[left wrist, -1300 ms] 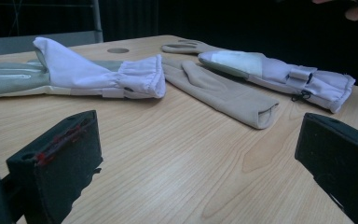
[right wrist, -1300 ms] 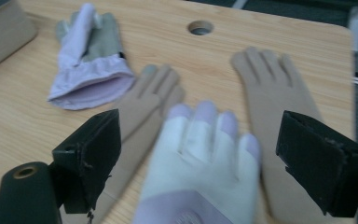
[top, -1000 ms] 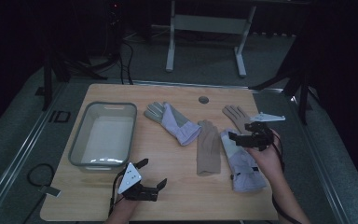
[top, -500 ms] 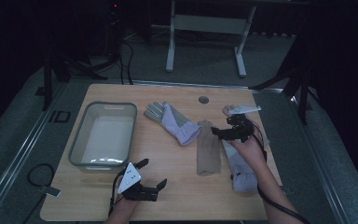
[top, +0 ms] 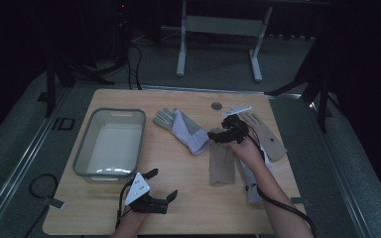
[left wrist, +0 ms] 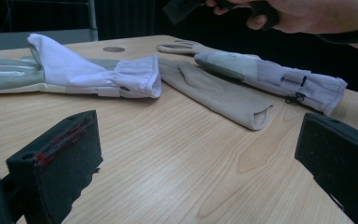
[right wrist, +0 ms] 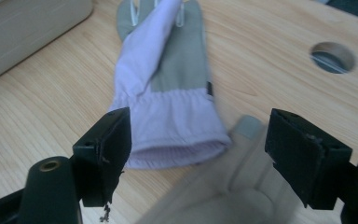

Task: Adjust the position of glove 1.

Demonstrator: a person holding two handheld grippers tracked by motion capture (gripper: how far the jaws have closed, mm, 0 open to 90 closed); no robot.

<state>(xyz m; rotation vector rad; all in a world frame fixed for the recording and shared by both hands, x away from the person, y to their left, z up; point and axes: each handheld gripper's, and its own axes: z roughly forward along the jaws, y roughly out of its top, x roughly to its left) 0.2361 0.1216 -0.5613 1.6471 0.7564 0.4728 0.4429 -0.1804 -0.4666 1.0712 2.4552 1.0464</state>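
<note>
Nothing binned yet, I judge: grey bin [top: 110, 144] empty, all gloves on the table, right gripper [top: 218, 137] wide open over the lavender-grey glove [top: 183, 130] cuff (ungrasped), left gripper [top: 159, 184] open, idle near the front edge.

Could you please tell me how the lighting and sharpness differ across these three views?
High view: dark surroundings, the light wooden table dimly but evenly lit, soft detail. Left gripper view: brighter, the lilac-and-grey work glove fairly sharp, the near jaws slightly soft. Right gripper view: well lit but smeared, with the beige suede glove at the bottom blurred most.
</note>
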